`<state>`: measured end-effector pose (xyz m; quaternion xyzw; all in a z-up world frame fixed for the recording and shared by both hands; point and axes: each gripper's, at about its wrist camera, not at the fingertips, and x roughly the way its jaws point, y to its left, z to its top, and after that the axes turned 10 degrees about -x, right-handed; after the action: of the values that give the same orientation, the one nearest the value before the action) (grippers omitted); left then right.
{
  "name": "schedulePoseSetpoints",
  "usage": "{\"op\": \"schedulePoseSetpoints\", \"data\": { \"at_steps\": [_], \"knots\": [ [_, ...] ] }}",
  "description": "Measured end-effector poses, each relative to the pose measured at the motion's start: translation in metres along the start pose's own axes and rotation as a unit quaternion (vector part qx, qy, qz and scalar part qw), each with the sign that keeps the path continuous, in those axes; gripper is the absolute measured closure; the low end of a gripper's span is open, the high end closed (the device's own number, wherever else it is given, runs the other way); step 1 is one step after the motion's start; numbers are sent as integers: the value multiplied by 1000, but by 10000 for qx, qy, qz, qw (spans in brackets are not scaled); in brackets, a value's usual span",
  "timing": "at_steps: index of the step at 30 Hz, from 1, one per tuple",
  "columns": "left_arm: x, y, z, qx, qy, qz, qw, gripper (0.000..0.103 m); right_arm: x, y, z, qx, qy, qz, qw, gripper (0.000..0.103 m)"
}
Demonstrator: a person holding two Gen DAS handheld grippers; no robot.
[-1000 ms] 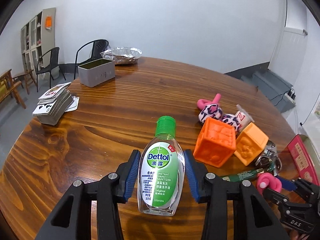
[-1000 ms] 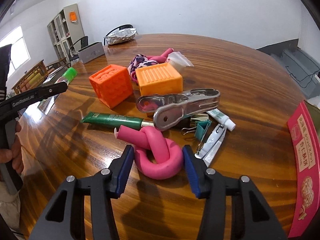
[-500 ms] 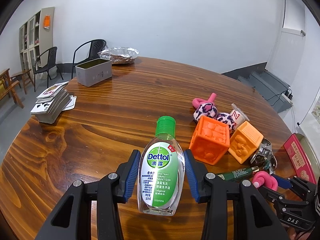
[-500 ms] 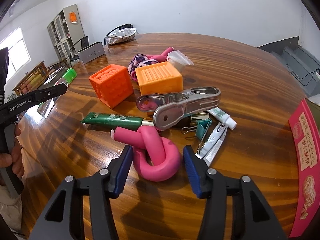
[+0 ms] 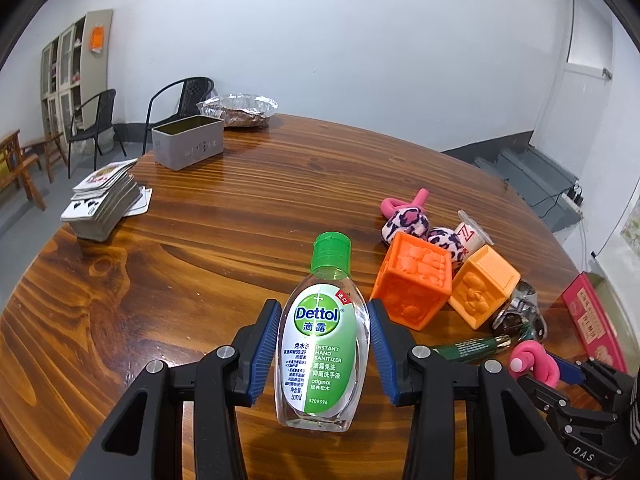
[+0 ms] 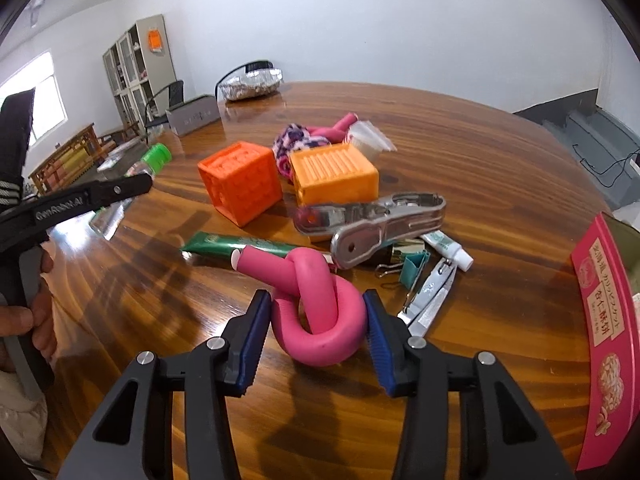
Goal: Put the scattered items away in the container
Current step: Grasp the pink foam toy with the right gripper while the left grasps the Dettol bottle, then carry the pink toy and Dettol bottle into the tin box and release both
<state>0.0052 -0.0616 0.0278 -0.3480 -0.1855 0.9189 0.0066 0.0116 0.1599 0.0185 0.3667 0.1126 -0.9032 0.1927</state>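
My left gripper [image 5: 323, 354] is shut on a clear Dettol sanitizer bottle [image 5: 322, 356] with a green cap, held above the wooden table [image 5: 224, 220]. My right gripper [image 6: 316, 330] is shut on a knotted pink foam curler [image 6: 316, 300], held just above the table; the curler also shows in the left wrist view [image 5: 534, 362]. The pink-sided container [image 6: 608, 312] stands at the right edge. On the table lie two orange cubes [image 6: 240, 182] [image 6: 334, 172], a green tube [image 6: 236, 244], a metal clamp [image 6: 372, 220], a binder clip [image 6: 412, 266], a nail clipper [image 6: 430, 298] and a small white tube [image 6: 446, 246].
A leopard-print plush toy [image 5: 406, 220] and another pink curler [image 5: 404, 202] lie behind the cubes. A stack of playing cards [image 5: 104, 200], a grey tin [image 5: 188, 146] and a foil tray [image 5: 240, 108] sit on the far left side. Chairs stand beyond the table.
The right gripper has closed on the pink curler and lifted it a little. The left gripper, holding the bottle, has shifted slightly so the cubes look nearer.
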Motion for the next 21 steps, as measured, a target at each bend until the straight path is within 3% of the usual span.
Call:
{"op": "schedulePoseSetpoints", "data": {
  "at_steps": [5,11,17,21],
  "knots": [
    [-9,-12,-6,14,-56,-141,9999,57,-18,-3,2,142,-319,-133,9993,53],
    [-16,-35,-19,138,4,-344,9993,57,-35,-15,-5,372,-581,-628,9956,53],
    [-26,-62,-26,314,11,-539,9981,57,-72,-37,-23,822,-1004,-1277,9833,53],
    [-33,-91,-33,583,74,-749,9955,57,-99,-60,-43,1328,-1155,-1463,9735,53]
  ]
}}
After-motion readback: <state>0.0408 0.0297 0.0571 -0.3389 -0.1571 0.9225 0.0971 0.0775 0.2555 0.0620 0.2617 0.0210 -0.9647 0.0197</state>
